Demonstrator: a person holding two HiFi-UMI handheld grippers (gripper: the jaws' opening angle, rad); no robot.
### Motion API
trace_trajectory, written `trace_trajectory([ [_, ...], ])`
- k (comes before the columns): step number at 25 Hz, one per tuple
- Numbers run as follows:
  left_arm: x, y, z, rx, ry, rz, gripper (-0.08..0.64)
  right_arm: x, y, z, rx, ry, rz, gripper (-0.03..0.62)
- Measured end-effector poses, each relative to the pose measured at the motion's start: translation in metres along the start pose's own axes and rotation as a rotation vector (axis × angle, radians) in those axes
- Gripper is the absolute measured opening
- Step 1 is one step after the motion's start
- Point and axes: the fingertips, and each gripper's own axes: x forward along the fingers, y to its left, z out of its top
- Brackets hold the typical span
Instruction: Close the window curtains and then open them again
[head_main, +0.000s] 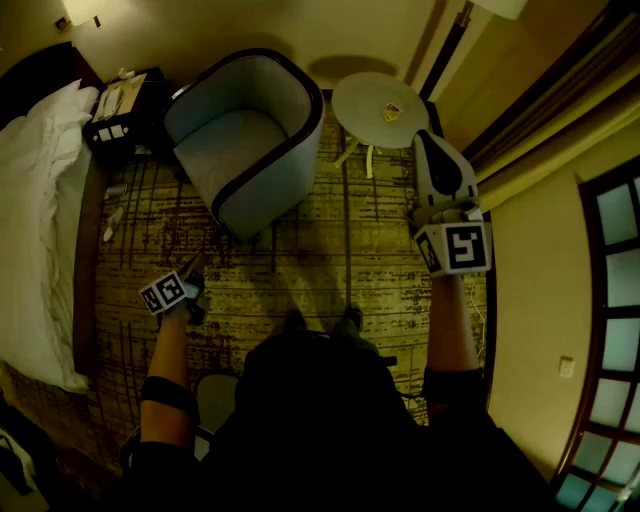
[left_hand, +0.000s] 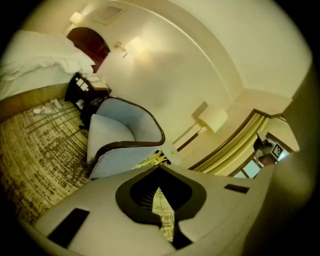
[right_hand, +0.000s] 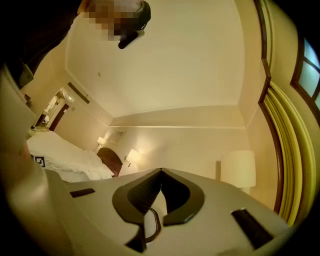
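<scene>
Risks sliding off the curtains, gathered at 2 o'clock beside the window, with left gripper and right gripper jaws pressed together on nothing, or clipping the floor lamp at 1 o'clock while reaching.

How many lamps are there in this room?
3. A wall lamp hangs left of the headboard, a second wall lamp right of it, and a floor lamp stands beside the curtains. More may be hidden outside the views.
</scene>
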Motion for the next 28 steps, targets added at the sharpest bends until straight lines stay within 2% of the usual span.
trace_trajectory([
  [4, 0.014, -0.038, 0.022, 0.151, 0.005, -0.047, 0.003, -0.003, 0.0, 0.0, 0.005, 0.015, -0.001, 0.0],
  [10, 0.031, -0.094, 0.079, 0.326, -0.098, -0.072, 0.003, -0.014, -0.011, -0.013, -0.005, 0.051, -0.055, 0.0],
  [15, 0.043, -0.134, 0.108, 0.557, -0.163, -0.046, 0.003, -0.035, -0.028, -0.05, 0.062, 0.189, -0.149, 0.0],
  [17, 0.051, -0.151, 0.114, 0.624, -0.187, -0.047, 0.003, -0.045, -0.033, -0.063, 0.101, 0.246, -0.182, 0.0],
  [25, 0.091, -0.22, 0.119, 0.729, -0.252, -0.074, 0.003, -0.105, -0.052, -0.133, 0.152, 0.437, -0.278, 0.0],
  [28, 0.11, -0.254, 0.107, 0.788, -0.239, -0.127, 0.003, -0.129, -0.057, -0.154, 0.174, 0.495, -0.31, 0.0],
])
